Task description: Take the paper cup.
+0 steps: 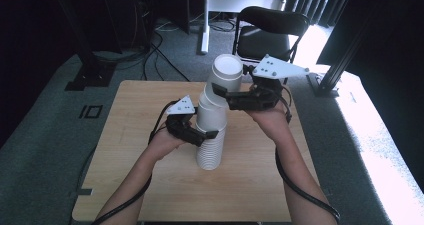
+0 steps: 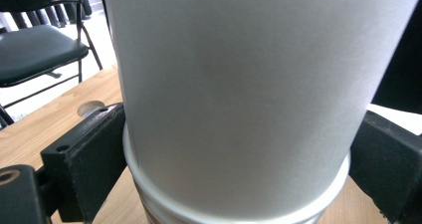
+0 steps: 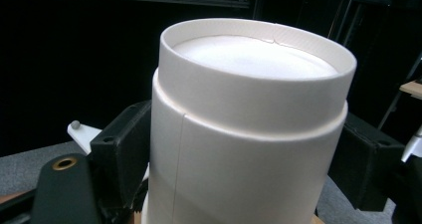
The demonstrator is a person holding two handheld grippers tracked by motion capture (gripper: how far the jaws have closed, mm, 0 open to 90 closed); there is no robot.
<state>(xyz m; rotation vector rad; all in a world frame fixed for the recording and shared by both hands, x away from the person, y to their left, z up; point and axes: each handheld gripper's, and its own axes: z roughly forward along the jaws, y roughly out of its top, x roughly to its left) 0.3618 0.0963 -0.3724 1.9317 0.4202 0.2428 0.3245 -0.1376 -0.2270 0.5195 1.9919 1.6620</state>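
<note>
A stack of white paper cups stands upside down in the middle of the wooden table. My left gripper is shut on the stack just above the bunched rims; in the left gripper view its jaws press the cup wall from both sides. The top cup leans to the right, base up, still partly seated over the stack. My right gripper is shut on this top cup below its base. In the right gripper view the cup sits between both jaws, its recessed base showing.
A black folding chair stands beyond the table's far edge. Cables and black frame posts are on the grey floor at the back left. A small round hole sits in the tabletop near the stack.
</note>
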